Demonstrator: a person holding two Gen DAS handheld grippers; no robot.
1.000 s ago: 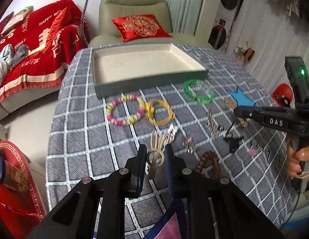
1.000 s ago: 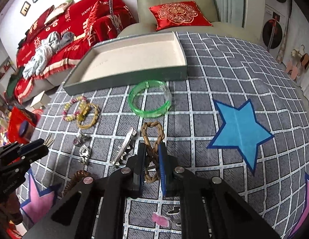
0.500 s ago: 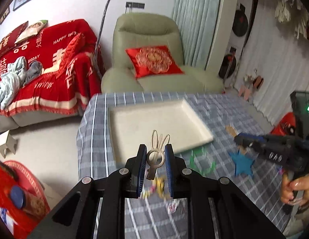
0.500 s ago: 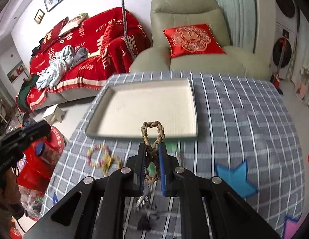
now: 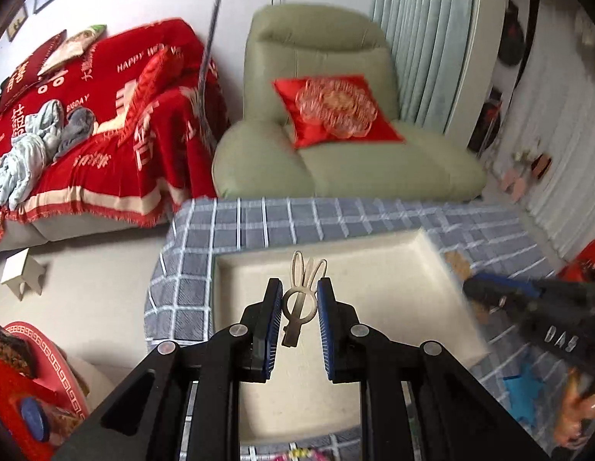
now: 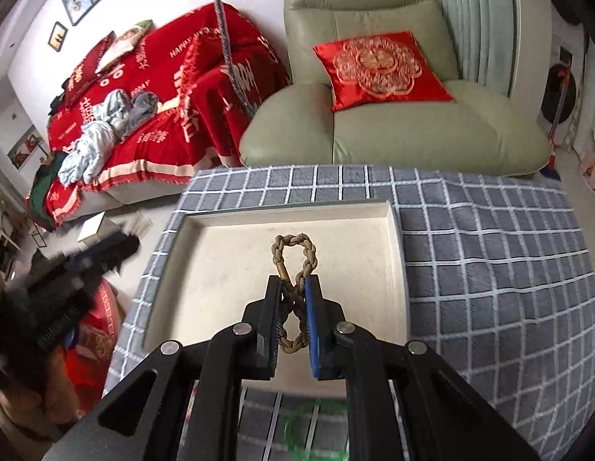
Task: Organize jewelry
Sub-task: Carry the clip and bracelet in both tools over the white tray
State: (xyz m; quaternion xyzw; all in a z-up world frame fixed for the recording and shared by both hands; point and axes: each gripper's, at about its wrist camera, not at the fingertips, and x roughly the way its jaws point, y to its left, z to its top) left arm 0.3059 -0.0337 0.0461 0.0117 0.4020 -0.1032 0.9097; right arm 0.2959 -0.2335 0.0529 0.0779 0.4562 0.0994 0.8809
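Left tongs (image 5: 298, 303) clamp a bunny hair clip (image 5: 299, 299), right tongs (image 6: 293, 299) clamp a braided bracelet (image 6: 295, 269), both above the tray (image 6: 397, 238).

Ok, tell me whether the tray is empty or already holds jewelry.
Apparently empty: the tray floor shows bare cream; braided bracelet is still in the right gripper.

Each view is taken from behind its own tongs, looking forward and down, close above the tabletop (image 5: 255, 226). The cream tray (image 5: 432, 253) (image 6: 397, 230), the green armchair (image 5: 336, 153) (image 6: 393, 130) and the red-covered sofa (image 5: 105, 134) (image 6: 163, 96) are shared by both views.
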